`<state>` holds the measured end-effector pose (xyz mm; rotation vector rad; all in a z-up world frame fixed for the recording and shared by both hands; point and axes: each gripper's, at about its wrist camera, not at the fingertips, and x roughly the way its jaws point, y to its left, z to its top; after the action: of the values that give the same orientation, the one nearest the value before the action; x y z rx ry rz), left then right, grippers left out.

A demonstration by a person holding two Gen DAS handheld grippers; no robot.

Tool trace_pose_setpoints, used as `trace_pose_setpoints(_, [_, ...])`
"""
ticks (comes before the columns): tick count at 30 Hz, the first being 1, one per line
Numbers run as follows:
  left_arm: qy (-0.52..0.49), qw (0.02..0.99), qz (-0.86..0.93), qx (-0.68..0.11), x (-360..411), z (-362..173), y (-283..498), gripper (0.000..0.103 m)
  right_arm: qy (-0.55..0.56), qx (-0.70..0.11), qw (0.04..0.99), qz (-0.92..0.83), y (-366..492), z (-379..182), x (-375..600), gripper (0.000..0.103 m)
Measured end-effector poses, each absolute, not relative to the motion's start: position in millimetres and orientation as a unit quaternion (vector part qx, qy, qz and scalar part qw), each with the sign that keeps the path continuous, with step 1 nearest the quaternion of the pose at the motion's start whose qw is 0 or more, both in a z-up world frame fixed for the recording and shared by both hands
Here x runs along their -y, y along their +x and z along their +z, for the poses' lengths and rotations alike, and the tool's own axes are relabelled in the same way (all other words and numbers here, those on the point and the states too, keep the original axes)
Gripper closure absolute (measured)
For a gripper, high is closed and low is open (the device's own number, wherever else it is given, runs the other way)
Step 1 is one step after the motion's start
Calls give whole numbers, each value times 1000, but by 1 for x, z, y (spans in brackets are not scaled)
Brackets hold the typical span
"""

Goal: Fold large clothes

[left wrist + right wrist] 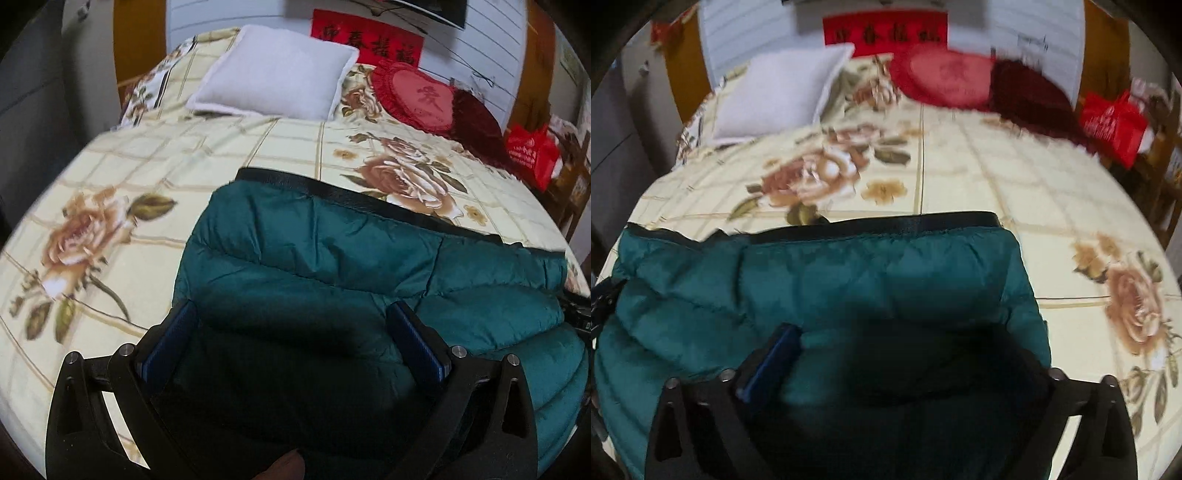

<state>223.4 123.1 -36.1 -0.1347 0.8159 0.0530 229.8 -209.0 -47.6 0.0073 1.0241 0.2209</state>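
the left tongs (291, 325) stand wide apart, their blue pads (417, 343) splayed to either side over the puffy teal jacket (332, 266), gripping nothing; the fabric lies below and between the fingers without being pinched. the right tongs (908, 354) are likewise spread wide over the same jacket, with one blue pad (775, 358) plain on the left of that view and the other side lost in dark shadow and blur. the jacket lies folded into a thick quilted bundle on the bed (147, 206), near its front edge, with a black trim band (332, 194) running along its far side. in the left wrist view the bundle fills the lower right; in the right wrist view it fills the lower left, so each pair of tongs sits over one end of it. a dark bit of the other tool shows at the picture's edge in each view. around the jacket spreads a cream checked bedspread printed with large brown roses (77, 236). farther back, at the head of the bed, rest a white pillow (277, 74), a red heart-shaped cushion (417, 96) and a dark maroon cushion (476, 122) beside it. a red banner (365, 40) with dark characters hangs on the white wall behind, and a red bag (532, 155) sits off the far right side of the bed.
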Motion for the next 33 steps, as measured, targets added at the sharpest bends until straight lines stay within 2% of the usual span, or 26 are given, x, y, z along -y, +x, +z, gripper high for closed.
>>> trace_pose_setpoints(4, [-73,908,32,-411,-123,-47,234,0,28,-500,858,112,239,-59,216,0])
trace_pose_setpoints(13, [-69,906,39,-416,-122,-44,230,0,11,-493,864,104,238,-56,209,0])
trace_pose_setpoints(18, [-119,918,0,-378,-120,-3,205,1,24,-448,891,68,218,-16,210,1])
trace_pose_setpoints(21, [-84,936,-47,-340,-87,21,180,1,46,-421,899,107,195,16,195,1])
trace_pose_setpoints(23, [-54,937,-53,-341,-65,19,170,0,39,-421,898,124,178,21,176,1])
trace_pose_setpoints(26, [-28,919,-36,-391,-44,-12,176,0,7,-431,893,131,154,11,147,1])
trace_pose_setpoints(33, [2,919,-16,-393,-34,-25,178,0,-19,-457,878,139,151,-31,136,0])
